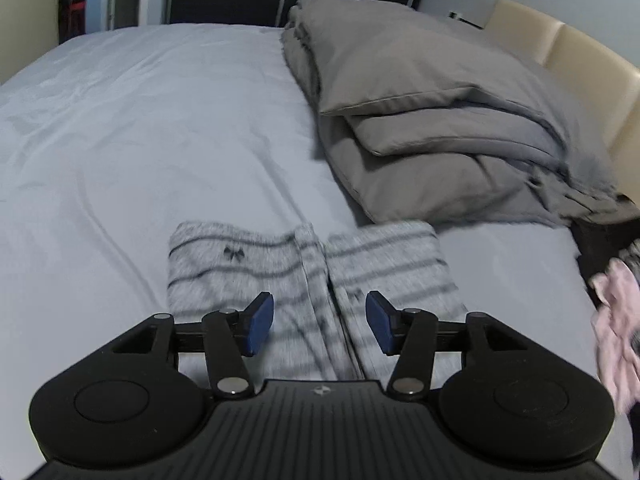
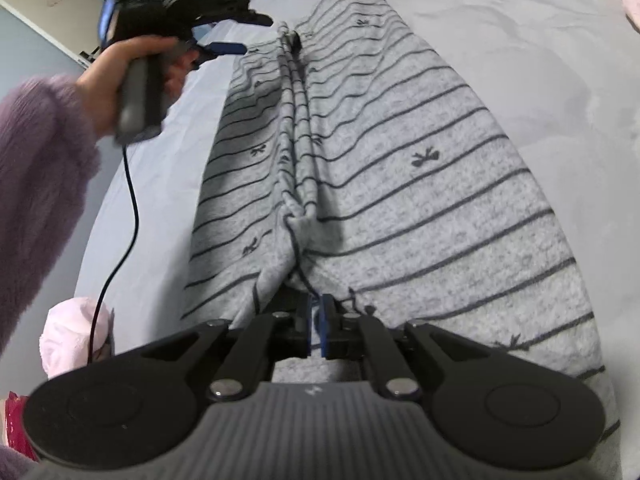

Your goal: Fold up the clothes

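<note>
A pink garment (image 2: 74,332) lies bunched at the near left of the right wrist view, beside a black cable (image 2: 130,200) hanging from the left gripper (image 2: 240,34), which a hand (image 2: 132,76) in a fuzzy purple sleeve (image 2: 36,168) holds above the bed sheet (image 1: 140,120). The right gripper (image 2: 316,330) has its blue pads pressed together, pinching the near edge of the grey striped pants (image 2: 400,184). The pants lie flat on the sheet, both legs side by side, long axis running away from that gripper. In the left wrist view the left gripper's fingers are spread wide over the cloth, holding nothing. Beyond, folded grey bedding (image 1: 420,100) is piled against a cream headboard (image 1: 580,60).
</note>
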`<state>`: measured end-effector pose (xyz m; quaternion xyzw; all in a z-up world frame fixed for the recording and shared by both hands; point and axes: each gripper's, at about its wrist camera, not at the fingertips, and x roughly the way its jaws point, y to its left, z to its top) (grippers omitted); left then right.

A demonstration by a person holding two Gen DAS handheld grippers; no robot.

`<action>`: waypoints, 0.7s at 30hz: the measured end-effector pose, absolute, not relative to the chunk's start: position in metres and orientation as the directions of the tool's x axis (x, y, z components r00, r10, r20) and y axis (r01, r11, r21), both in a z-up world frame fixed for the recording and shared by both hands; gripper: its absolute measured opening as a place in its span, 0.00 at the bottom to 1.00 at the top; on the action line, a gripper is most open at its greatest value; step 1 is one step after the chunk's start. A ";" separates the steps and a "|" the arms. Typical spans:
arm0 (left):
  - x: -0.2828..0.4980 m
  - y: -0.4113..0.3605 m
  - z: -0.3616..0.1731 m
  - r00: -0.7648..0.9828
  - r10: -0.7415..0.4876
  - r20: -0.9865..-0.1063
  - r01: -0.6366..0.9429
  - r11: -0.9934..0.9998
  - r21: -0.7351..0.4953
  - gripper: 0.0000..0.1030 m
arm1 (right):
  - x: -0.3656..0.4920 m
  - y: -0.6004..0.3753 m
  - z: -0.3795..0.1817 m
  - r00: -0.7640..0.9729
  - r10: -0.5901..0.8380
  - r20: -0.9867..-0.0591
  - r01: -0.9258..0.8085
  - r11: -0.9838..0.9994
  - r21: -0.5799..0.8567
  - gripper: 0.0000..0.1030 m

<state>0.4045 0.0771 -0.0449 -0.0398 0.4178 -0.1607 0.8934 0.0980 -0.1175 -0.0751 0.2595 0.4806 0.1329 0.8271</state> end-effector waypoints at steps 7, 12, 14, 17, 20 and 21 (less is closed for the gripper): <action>0.302 0.089 -0.017 0.591 -0.329 -0.736 0.364 0.924 -0.121 0.48 | 0.096 -0.130 -0.052 0.552 0.411 -0.726 -0.035 0.881 0.472 0.08; 0.231 0.084 -0.016 0.593 -0.306 -0.745 0.397 0.916 -0.061 0.52 | 0.088 -0.140 -0.050 0.534 0.388 -0.751 -0.099 0.911 0.401 0.12; 0.207 0.079 -0.018 0.600 -0.286 -0.747 0.406 0.914 -0.023 0.53 | 0.088 -0.139 -0.050 0.531 0.370 -0.762 -0.129 0.925 0.358 0.23; 0.171 0.071 -0.020 0.612 -0.256 -0.748 0.419 0.908 0.032 0.56 | 0.085 -0.134 -0.043 0.544 0.352 -0.762 -0.202 0.936 0.289 0.45; 0.134 0.063 -0.023 0.624 -0.225 -0.748 0.430 0.899 0.088 0.56 | 0.083 -0.128 -0.036 0.557 0.328 -0.763 -0.271 0.940 0.207 0.45; 0.122 0.060 -0.024 0.628 -0.215 -0.748 0.433 0.895 0.106 0.57 | 0.081 -0.126 -0.035 0.561 0.317 -0.764 -0.295 0.940 0.173 0.45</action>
